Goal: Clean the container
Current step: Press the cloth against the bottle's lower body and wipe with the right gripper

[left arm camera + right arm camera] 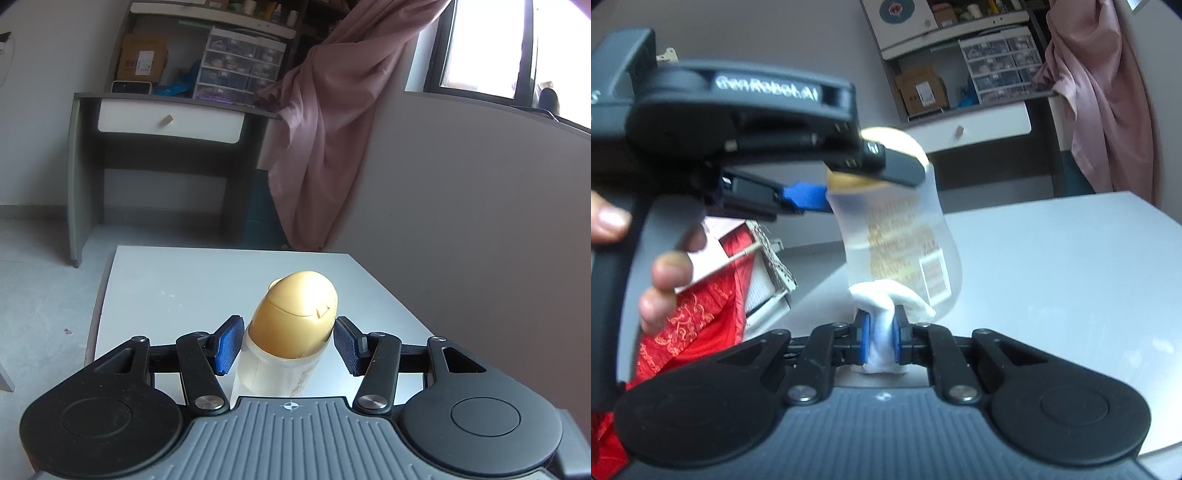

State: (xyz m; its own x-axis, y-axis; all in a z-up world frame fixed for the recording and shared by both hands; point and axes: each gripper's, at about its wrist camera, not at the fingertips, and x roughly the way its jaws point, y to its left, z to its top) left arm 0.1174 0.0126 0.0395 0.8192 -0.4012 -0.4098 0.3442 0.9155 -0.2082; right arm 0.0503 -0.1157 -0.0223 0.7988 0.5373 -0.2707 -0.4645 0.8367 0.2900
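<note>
1. The right gripper (880, 338) is clenched on a wad of white cloth (882, 314); its blue pads pinch the cloth's lower part, and the bunched top of the cloth presses against the lower wall of the bottle (901, 236).

2. The left gripper (286, 341) grasps the same bottle just under its cap. In its own view the left blue pad touches the clear body, while the right pad seems to sit at the edge of the gold cap (295, 317); whether that side presses fully I cannot tell. From the right wrist view this gripper comes in from nine o'clock, and the bottle hangs tilted off the table, so I judge it carried by the left grip.

3. The bottle is frosted and translucent, with gold print and a barcode label facing the right camera. It is held above the white table (1071, 258), at about twelve o'clock from the right gripper.

4. A person's fingers (668, 269) wrap the left tool's handle at nine o'clock. A red patterned fabric (690, 317) lies lower left.

5. Progress: both tools are set and cloth meets plastic, so wiping looks under way at the lower body. No dirt is discernible, so how much is clean cannot be told; the upper body, cap and far side likely remain.
</note>
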